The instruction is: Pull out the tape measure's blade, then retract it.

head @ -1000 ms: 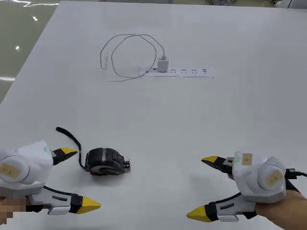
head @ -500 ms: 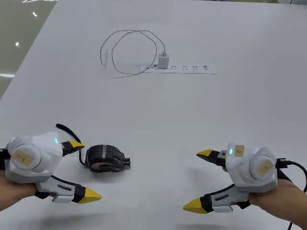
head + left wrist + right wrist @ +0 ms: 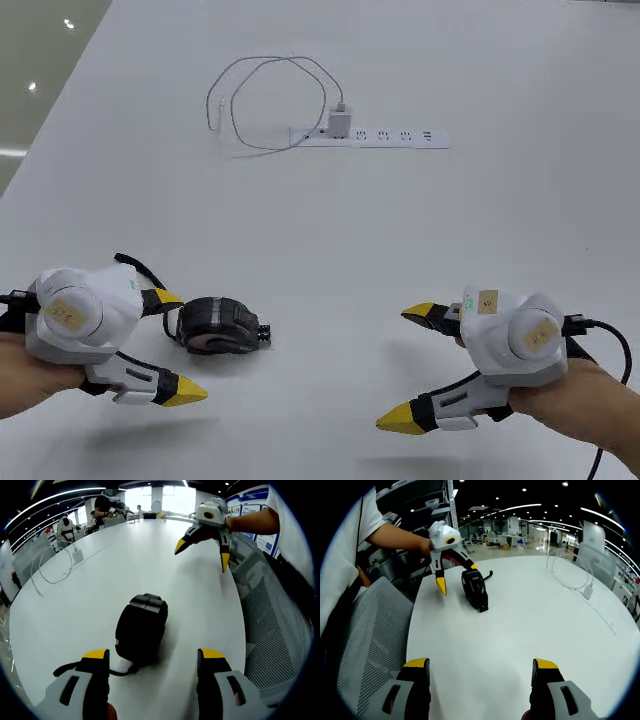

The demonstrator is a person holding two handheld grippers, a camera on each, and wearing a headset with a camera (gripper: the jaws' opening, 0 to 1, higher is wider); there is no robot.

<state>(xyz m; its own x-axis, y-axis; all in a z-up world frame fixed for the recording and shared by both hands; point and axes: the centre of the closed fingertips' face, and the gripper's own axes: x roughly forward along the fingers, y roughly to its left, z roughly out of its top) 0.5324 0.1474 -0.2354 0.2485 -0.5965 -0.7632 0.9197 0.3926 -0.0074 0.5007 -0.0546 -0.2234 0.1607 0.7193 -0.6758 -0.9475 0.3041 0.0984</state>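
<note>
A black tape measure (image 3: pixel 218 326) lies on its side on the white table (image 3: pixel 330 230), its black wrist strap (image 3: pixel 138 267) trailing off to the left. My left gripper (image 3: pixel 175 344) is open, its yellow-tipped jaws standing just left of the case. In the left gripper view the tape measure (image 3: pixel 142 626) sits just ahead of the jaws, a little left of centre. My right gripper (image 3: pixel 408 365) is open and empty, well to the right of the case. In the right gripper view the tape measure (image 3: pixel 474 590) lies far ahead beside the left gripper (image 3: pixel 454 571).
A white power strip (image 3: pixel 370 138) with a plugged charger and a looped white cable (image 3: pixel 265 105) lies at the far middle of the table. A grey mesh chair (image 3: pixel 370 645) stands at the table's near edge.
The left gripper has closed in on the tape measure, its upper jaw now near the case. The right gripper has shifted a little left. The head camera has shifted.
</note>
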